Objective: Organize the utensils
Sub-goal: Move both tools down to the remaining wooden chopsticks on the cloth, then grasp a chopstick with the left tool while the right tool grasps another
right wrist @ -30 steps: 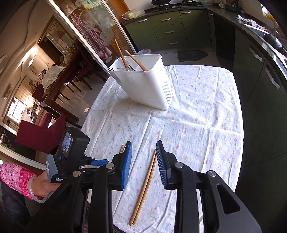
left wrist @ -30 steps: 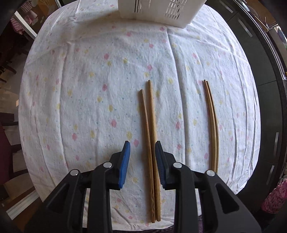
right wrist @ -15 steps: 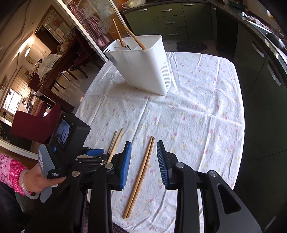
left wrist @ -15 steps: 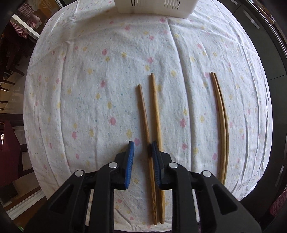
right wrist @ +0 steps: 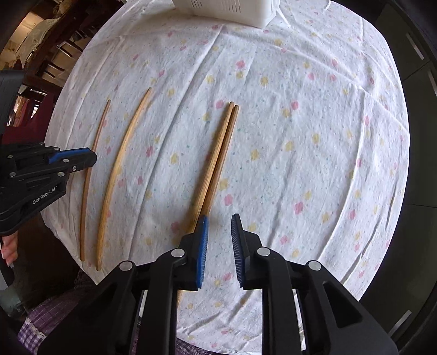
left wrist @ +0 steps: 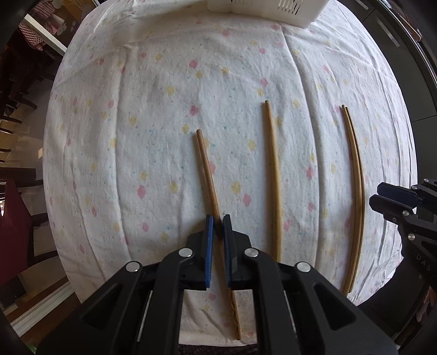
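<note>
The left claw point(left wrist: 216, 226) has just closed its blue pads on a dark brown wooden chopstick point(left wrist: 205, 169) lying on the flower-print-clothed counter point(left wrist: 153, 131). The right claw point(right wrist: 220, 240), narrowing but still gaping, has one pad beside a paired set of light wooden chopsticks point(right wrist: 217, 161), none gripped. A lone pale chopstick point(left wrist: 273, 174) lies between; the white slotted plastic basket point(right wrist: 232, 9) stands at the far edge.

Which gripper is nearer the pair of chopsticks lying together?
Right. The right gripper hovers open, the pair of chopsticks by its left pad; the left gripper is shut on a darker chopstick farther off.
</note>
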The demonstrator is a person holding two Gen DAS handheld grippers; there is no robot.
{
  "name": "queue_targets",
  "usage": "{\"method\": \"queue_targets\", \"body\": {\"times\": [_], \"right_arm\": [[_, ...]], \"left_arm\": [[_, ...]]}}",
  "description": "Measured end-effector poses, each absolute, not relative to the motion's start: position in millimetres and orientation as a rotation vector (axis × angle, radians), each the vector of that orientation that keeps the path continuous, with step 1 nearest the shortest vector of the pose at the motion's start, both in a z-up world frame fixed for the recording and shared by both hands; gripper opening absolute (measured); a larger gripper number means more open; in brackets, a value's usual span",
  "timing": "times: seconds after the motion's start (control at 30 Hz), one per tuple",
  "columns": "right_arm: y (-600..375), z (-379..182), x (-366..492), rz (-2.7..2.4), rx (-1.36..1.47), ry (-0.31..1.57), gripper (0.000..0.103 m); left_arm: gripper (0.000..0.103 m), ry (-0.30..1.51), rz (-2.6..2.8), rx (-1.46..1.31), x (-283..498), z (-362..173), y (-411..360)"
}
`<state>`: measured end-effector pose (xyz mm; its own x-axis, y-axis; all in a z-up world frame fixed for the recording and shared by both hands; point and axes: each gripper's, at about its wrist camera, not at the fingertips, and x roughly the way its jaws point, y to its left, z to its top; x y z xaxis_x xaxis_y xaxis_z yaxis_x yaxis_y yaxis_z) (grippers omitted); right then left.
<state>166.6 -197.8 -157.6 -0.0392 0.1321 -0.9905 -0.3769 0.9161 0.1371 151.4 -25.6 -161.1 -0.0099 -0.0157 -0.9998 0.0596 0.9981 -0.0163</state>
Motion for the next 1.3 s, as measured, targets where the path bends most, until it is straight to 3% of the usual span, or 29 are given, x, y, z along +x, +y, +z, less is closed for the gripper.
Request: {"method": "queue_targets", "body": {"times": [0.9,1.0,1.3], "right_arm": [[-123.6,-175.6,198.0,0.233,-0.231,1.659,0.014],[-125.5,-176.4,197.6,0.230,-0.219,1.663,0.009],[-112.7,-178.3,198.8,0.231,-0.239,1.653,0.009]], "left_arm": [[0.007,1.452,-0.201,-0.004,139.2,-121.4,22.7],[0.007,1.468,-0.207,-0.002,137.6,-123.7,20.4],[0.008,1.560,-0.141,-0.045,142.4,-141.7,8.4]]}}
